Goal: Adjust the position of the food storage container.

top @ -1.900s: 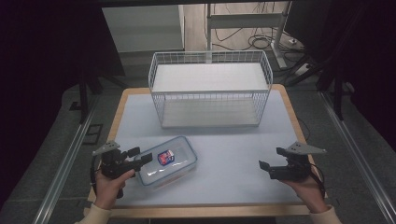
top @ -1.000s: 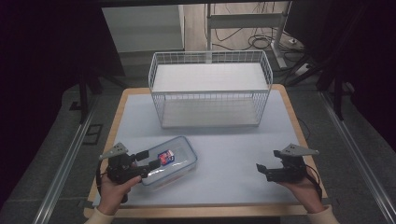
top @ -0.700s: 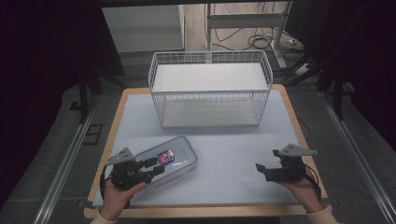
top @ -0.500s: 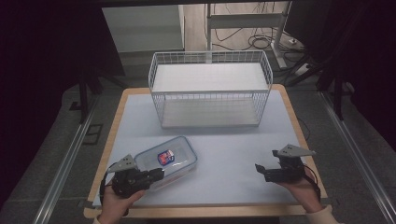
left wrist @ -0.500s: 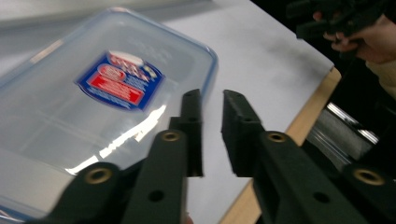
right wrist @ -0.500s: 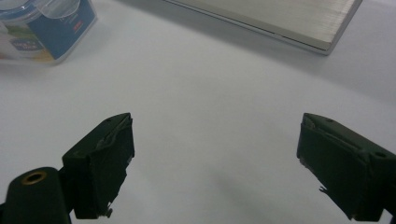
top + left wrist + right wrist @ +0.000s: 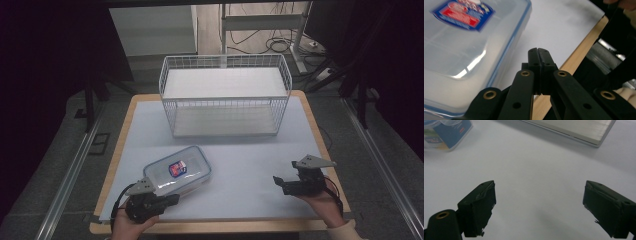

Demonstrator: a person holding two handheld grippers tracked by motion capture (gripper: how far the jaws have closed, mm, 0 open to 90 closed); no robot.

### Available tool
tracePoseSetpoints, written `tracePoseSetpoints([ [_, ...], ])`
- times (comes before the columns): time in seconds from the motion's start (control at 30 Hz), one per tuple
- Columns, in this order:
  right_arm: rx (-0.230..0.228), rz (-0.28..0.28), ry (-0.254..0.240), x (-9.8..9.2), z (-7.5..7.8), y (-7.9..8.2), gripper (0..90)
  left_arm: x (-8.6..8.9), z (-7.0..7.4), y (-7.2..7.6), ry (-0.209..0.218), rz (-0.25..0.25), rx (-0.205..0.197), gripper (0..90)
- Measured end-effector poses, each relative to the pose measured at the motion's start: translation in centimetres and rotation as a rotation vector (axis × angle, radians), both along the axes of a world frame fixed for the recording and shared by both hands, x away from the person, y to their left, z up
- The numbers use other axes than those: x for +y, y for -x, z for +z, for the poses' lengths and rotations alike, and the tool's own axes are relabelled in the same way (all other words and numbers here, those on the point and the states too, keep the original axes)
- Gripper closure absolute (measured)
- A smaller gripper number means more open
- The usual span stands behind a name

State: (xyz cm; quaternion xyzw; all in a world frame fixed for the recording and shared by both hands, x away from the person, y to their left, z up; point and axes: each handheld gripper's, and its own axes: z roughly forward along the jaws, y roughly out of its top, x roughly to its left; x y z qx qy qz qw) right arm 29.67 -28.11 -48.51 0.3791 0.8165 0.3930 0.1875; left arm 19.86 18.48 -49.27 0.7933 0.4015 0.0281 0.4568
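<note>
A clear lidded food container [image 7: 177, 170] with a red and blue label lies on the white table cover, left of centre. My left gripper [image 7: 175, 198] sits just in front of its near corner, close to the table's front edge. In the left gripper view its jaws [image 7: 538, 50] meet with nothing between them, having just been closing, and the container [image 7: 461, 50] lies beside them at the left. My right gripper [image 7: 276, 181] rests at the front right, open and empty [image 7: 540, 187], pointing across the table toward the container [image 7: 446, 132].
A white wire basket [image 7: 225, 57] stands at the back middle of the table; its base [image 7: 574, 130] appears at the top of the right gripper view. The wooden table edge [image 7: 579, 50] runs just right of the left jaws. Dark floor and cables surround the table.
The left gripper slid from the container's left end toward the front edge and its jaws went from wide open to shut. The right gripper and the container stayed put.
</note>
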Motion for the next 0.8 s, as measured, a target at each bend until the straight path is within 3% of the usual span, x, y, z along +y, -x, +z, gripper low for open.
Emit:
tracePoseSetpoints([
  [0.23, 0.002, -0.001, 0.006, 0.0, -0.1, 0.0, 11.4, -0.5, -1.0, 0.3, -0.039, -0.009, 0.024, 89.4],
  [0.3, 0.003, -0.001, 0.007, 0.0, -0.1, 0.0, 11.4, -0.8, -1.6, 0.3, -0.091, 0.001, 0.023, 89.5],
  [0.4, 0.003, 0.002, 0.010, 0.1, -0.2, 0.0, 11.5, -0.9, -1.8, 0.3, -0.119, 0.006, 0.016, 89.5],
  [0.8, 0.008, 0.005, 0.018, 0.1, -0.4, -0.1, 11.6, -0.5, -2.6, -0.1, -0.178, 0.041, 0.027, 89.5],
])
